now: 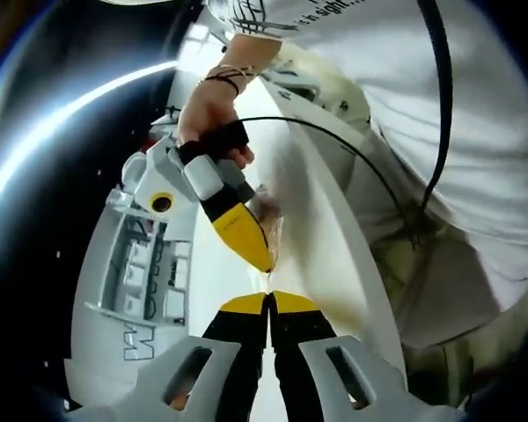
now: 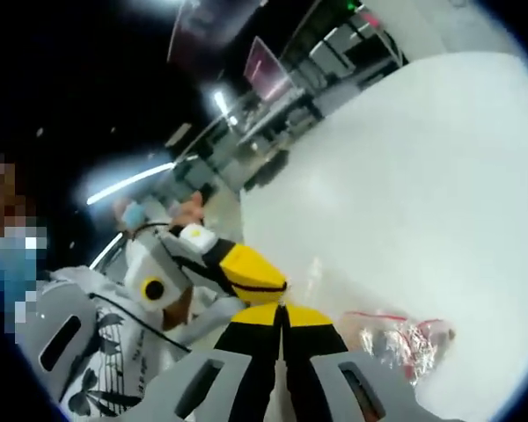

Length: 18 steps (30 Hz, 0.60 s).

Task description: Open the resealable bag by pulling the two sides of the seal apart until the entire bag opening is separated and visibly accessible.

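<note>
A clear resealable bag [image 2: 396, 338] with a red seal line hangs just right of my right gripper [image 2: 282, 309], whose yellow-tipped jaws are pressed together on its edge. The left gripper [image 2: 253, 268] comes in from the left, its tip touching the same spot. In the left gripper view my left gripper [image 1: 268, 301] is shut on a thin strip of the bag's film [image 1: 270, 227]. The right gripper [image 1: 245, 236], held by a hand, points down at it from above, tip to tip. Most of the bag is hidden behind the jaws there.
The white table [image 2: 422, 176] spreads out beneath the bag. The person's white shirt [image 1: 475, 132] and a black cable [image 1: 352, 149] are close on the right. Grey racks [image 1: 145, 272] stand at the left, and desks and ceiling lights [image 2: 273, 97] lie far behind.
</note>
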{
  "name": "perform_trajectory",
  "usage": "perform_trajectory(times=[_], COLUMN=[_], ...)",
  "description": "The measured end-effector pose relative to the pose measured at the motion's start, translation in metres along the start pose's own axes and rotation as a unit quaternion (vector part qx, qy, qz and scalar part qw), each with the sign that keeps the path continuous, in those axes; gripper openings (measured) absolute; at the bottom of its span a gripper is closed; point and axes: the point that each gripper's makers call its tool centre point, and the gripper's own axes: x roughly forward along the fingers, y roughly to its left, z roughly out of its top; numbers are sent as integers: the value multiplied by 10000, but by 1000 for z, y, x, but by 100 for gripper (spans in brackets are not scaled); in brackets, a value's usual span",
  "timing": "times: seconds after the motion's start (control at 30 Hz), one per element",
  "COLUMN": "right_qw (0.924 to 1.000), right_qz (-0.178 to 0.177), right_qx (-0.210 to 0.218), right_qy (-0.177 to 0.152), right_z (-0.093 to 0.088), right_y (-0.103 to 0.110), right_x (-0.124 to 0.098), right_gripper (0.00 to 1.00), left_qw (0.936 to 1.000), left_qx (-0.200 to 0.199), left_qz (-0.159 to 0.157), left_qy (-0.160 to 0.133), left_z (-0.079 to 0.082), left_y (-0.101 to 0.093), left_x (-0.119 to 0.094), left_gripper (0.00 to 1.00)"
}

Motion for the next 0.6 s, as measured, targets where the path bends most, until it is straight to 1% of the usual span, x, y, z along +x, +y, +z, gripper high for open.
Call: perform_trajectory(times=[0.13,0.2,0.27,0.4,0.5,0.6], right_qw=[10000,10000,9999,9999,9998,9998], right_qz=[25,-62,-71,-64,-45,-37], right_qx=[78,-20,-57,-14,22,67], right_qy=[-54,-54,-54,-143,-177,-200], right_z=[1,0,-1,3,3,4], right_y=[0,-1,-1,-2,-2,-4], right_x=[-1,-2,-2,-3,-2,-2], right_gripper=[0,0,0,0,0,0], left_qw=[10000,9999,9999,9999,9999,9999], left_qx=[-21,-73,-86,-57,-5,52], left_qz=[19,71,100,90,23,-34], left_qy=[18,31,10,-40,-147,-150], left_z=[2,1,1,4,8,8], left_y=[3,5,7,5,3,1], left_x=[1,0,-1,1,2,3], left_gripper=[1,1,1,7,8,7])
